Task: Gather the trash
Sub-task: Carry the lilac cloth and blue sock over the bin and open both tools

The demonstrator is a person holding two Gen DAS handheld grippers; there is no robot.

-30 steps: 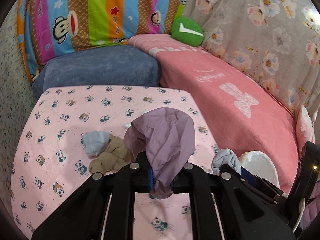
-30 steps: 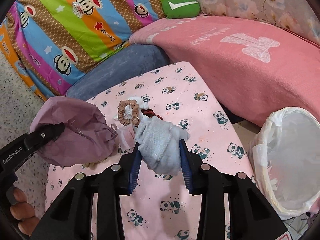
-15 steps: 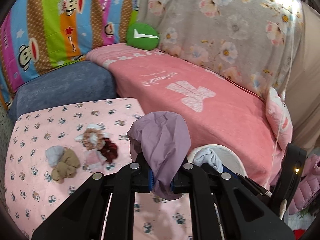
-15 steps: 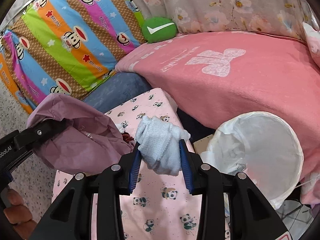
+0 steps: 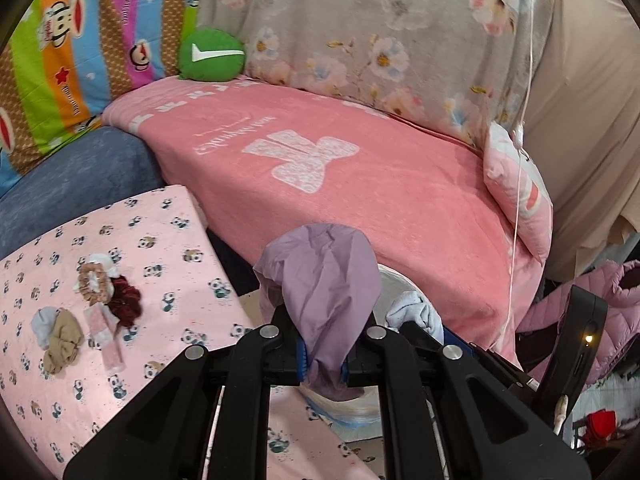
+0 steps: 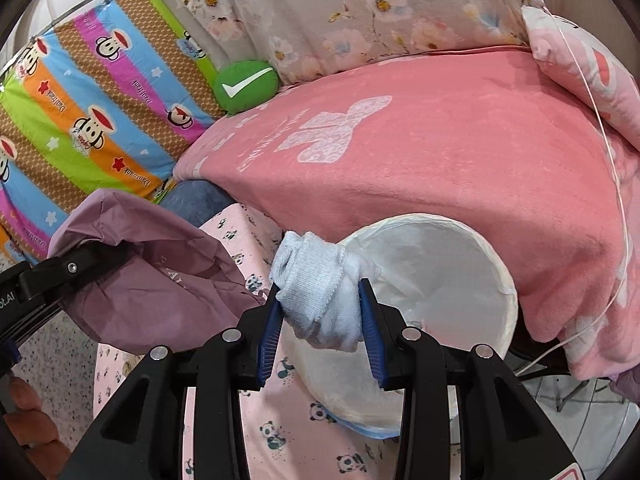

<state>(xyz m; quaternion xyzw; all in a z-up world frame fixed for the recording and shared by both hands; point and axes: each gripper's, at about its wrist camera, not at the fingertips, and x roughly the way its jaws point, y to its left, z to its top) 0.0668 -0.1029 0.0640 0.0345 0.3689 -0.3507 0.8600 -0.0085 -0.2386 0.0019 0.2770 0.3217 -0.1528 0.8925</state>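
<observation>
— What's each claw carrying?

— The right claw (image 6: 320, 312) is clamped on a pale blue cloth (image 6: 320, 284); the left claw (image 5: 324, 360) pinches a purple bag (image 5: 324, 280).

— And the bin?

— The white-lined bin (image 6: 480, 248) sits just ahead of the right claw and slightly to its right — that one's nearer. More scraps (image 5: 60, 332) lie on the panda-print surface (image 5: 168, 264), left of the left claw.

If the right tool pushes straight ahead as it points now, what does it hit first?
Probably the white-lined bin: the right tool, shut on the pale blue cloth, points at its open mouth. Depth is unclear.
</observation>
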